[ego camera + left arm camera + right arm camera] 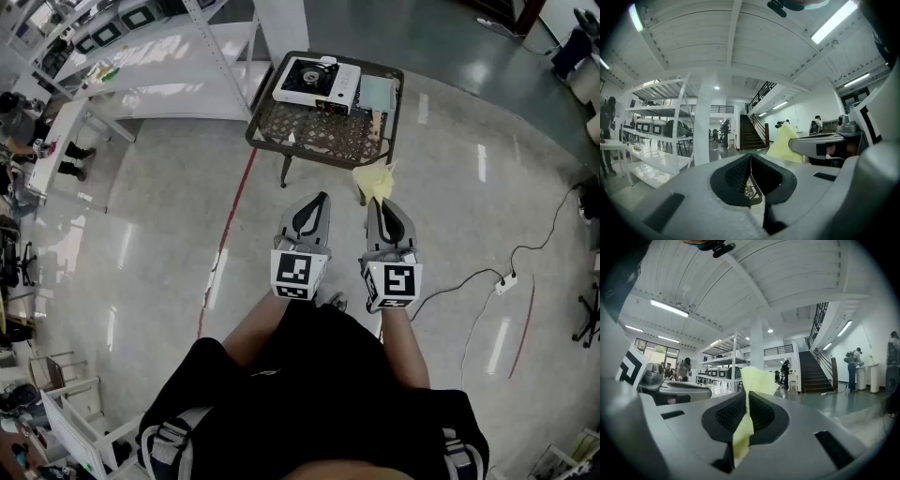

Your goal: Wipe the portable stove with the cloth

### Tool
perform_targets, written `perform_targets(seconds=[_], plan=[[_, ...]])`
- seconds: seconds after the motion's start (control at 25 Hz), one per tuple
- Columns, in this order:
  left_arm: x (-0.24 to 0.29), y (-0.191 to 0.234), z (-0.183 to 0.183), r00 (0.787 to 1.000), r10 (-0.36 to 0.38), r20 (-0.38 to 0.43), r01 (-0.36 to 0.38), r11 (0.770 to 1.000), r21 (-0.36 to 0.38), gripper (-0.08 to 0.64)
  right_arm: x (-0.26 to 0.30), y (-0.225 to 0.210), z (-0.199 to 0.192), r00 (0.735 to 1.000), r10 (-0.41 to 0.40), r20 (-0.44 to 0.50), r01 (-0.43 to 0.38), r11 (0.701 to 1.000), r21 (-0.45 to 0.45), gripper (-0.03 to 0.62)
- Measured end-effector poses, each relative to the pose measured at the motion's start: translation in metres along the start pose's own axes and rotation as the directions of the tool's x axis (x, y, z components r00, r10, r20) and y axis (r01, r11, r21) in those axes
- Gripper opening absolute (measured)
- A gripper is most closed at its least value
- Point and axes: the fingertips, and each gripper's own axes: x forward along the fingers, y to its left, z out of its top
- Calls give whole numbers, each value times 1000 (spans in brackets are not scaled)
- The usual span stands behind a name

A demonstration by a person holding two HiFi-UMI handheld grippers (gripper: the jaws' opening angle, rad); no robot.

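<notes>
1. Surface [323, 150], upper centre of the head view: a dark, mesh-topped stand. The step in hand appears to be the approach. It is best done by closing in until the top lies beneath the tongs, and only then lowering the cloth.
2. Portable stove [316, 82]: a white stove on the far left part of the surface. It lies well apart from both tongs and above them in the frame, and nothing touches it.
3. Left tongs [322, 199] [751, 173]: pressed together with nothing between them. Right tongs [380, 202] [746, 413]: pinching the cloth.
4. Cloth [375, 181] [757, 380]: yellow, standing out past the right tongs' tips. A firm pinch should let a broad fold, rather than a corner, meet the stove.
</notes>
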Motion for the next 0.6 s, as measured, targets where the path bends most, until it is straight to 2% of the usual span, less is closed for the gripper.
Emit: perform_targets(seconds=[0.32, 0.6], plan=[[29, 17, -25, 999, 12, -31, -13, 999, -29, 21, 23, -13, -28, 998, 7, -55, -7, 1000, -5, 15], [86, 65, -46, 998, 2, -64, -6, 998, -67, 21, 95, -27, -44, 994, 11, -105, -13, 1000, -17, 17]])
